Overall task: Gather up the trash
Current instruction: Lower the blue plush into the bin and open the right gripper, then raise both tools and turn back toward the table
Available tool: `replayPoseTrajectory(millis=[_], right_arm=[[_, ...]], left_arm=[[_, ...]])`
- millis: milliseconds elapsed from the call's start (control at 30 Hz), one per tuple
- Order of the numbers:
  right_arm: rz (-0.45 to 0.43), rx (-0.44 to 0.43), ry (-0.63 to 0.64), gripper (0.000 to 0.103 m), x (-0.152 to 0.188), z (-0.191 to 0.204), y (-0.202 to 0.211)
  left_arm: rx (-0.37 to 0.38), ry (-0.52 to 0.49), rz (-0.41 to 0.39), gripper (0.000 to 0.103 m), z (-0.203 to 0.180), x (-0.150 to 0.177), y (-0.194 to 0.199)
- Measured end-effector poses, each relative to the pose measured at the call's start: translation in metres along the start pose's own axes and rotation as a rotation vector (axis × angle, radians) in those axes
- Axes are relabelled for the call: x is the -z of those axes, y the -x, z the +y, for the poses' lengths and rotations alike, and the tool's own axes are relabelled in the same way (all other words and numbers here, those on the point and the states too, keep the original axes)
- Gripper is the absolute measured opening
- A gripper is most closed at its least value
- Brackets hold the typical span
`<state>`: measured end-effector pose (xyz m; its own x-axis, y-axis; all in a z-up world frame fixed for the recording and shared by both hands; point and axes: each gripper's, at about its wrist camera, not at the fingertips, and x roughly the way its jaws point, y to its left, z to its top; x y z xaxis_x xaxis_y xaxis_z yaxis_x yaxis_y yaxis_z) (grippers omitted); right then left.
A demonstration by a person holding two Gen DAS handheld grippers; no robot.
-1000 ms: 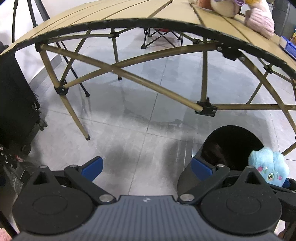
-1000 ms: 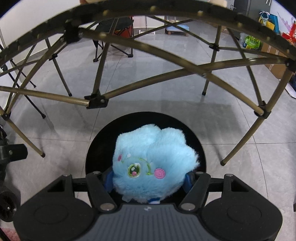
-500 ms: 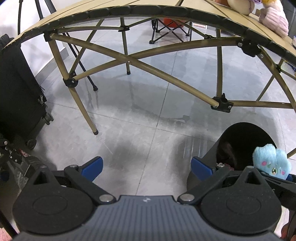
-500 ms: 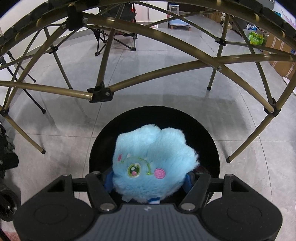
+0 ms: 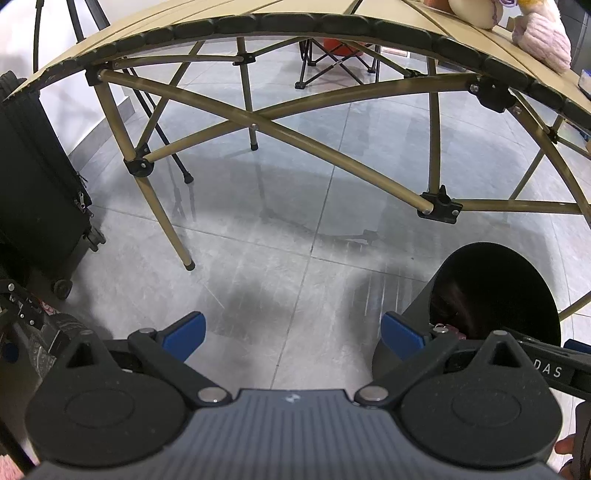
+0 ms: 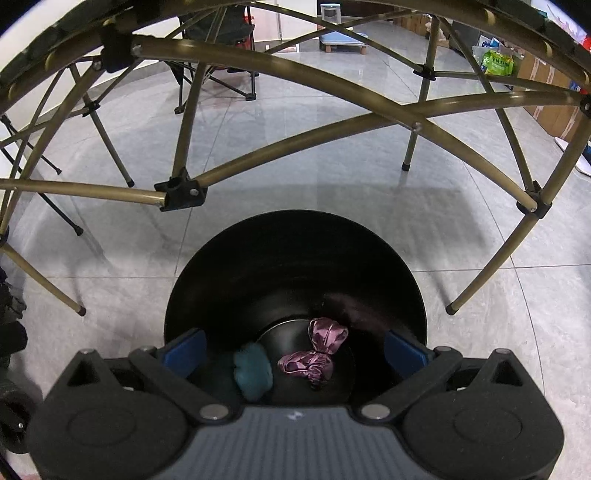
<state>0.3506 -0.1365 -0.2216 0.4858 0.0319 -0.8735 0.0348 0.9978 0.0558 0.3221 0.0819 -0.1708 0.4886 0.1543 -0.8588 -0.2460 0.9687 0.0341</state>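
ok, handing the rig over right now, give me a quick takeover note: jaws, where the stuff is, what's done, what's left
Right gripper: above the black bin, jaws have just opened wide, nothing between them.
Left gripper: open, empty, over bare floor beside the bin.
Blue plush toy: released, lying in the bin bottom next to a purple cloth.
Done: blue toy binned.
Left: plush toys on the folding table likely go next.
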Motion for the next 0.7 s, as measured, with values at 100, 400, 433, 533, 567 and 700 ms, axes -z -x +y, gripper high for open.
replayPoseTrajectory(millis=[100, 400, 433, 533, 567, 700], right_arm=[[-0.005, 0.0, 0.0, 0.103, 0.0, 0.0, 0.002], [-0.024, 0.004, -0.004, 0.103, 0.0, -0.003, 0.015], [-0.029, 0.004, -0.005, 0.103, 0.0, -0.004, 0.018], [-0.05, 0.004, -0.005, 0.103, -0.001, -0.007, 0.029], [-0.061, 0.004, -0.005, 0.103, -0.001, -0.008, 0.034], [-0.113, 0.001, -0.003, 0.103, -0.005, -0.012, 0.057]], left_arm=[[0.001, -0.001, -0.002, 0.103, 0.0, 0.0, 0.001], [0.014, 0.004, -0.03, 0.103, -0.001, 0.0, 0.011], [0.016, 0.004, -0.035, 0.103, -0.001, -0.001, 0.013], [0.023, 0.006, -0.054, 0.103, -0.003, -0.001, 0.02], [0.024, 0.006, -0.065, 0.103, -0.003, -0.001, 0.024], [0.049, 0.014, -0.112, 0.103, -0.004, -0.005, 0.041]])
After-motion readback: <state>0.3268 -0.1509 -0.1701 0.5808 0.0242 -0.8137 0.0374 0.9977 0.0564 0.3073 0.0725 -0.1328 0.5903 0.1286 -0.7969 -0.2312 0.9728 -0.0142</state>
